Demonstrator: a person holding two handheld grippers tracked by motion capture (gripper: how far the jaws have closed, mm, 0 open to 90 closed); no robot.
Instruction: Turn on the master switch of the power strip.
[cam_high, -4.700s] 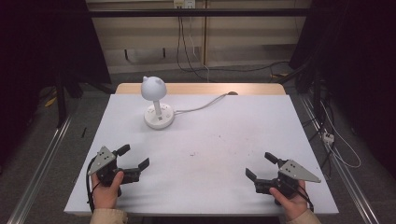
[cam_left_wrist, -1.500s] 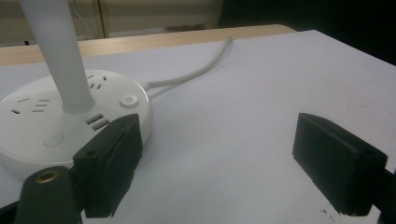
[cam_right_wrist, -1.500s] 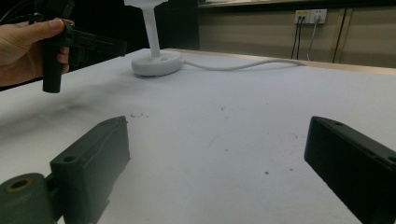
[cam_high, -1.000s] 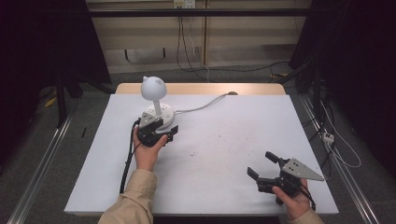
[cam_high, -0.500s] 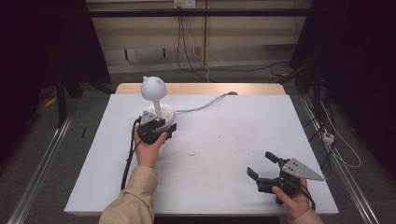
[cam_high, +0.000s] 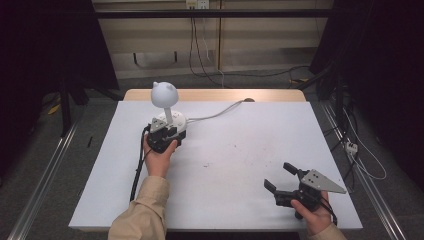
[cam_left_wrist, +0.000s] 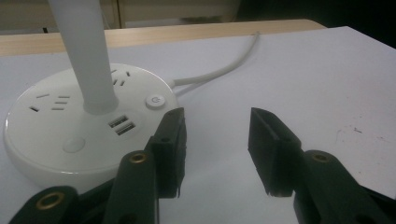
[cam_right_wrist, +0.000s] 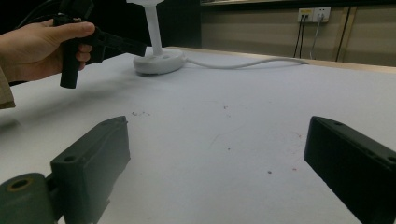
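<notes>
Hovering my left gripper (cam_high: 162, 134) right at the near edge of the desk lamp (cam_high: 166, 112), jaws parted with nothing between them. From the left gripper view, the lamp's round white base (cam_left_wrist: 88, 126) sits just ahead and off to the left of the jaws, with my left jaw touching or nearly touching its rim, can't tell which. The power button (cam_left_wrist: 154, 100) is just past that jaw's tip, so my guess is that a press on it is the point here, and it'd take a small nudge forward and left. The stem (cam_left_wrist: 86, 56) goes straight up from the middle of the base, so the long axis is vertical, and the white cord (cam_high: 215, 114) trails off toward the far edge of the table (cam_high: 240, 165). My right gripper (cam_high: 287, 187) is well away near the front right corner, jaws wide apart and empty, so left is clearly the closer one. No brand or readable text anywhere, just the power symbol on the button, two USB ports (cam_left_wrist: 121, 126) and socket slots.
</notes>
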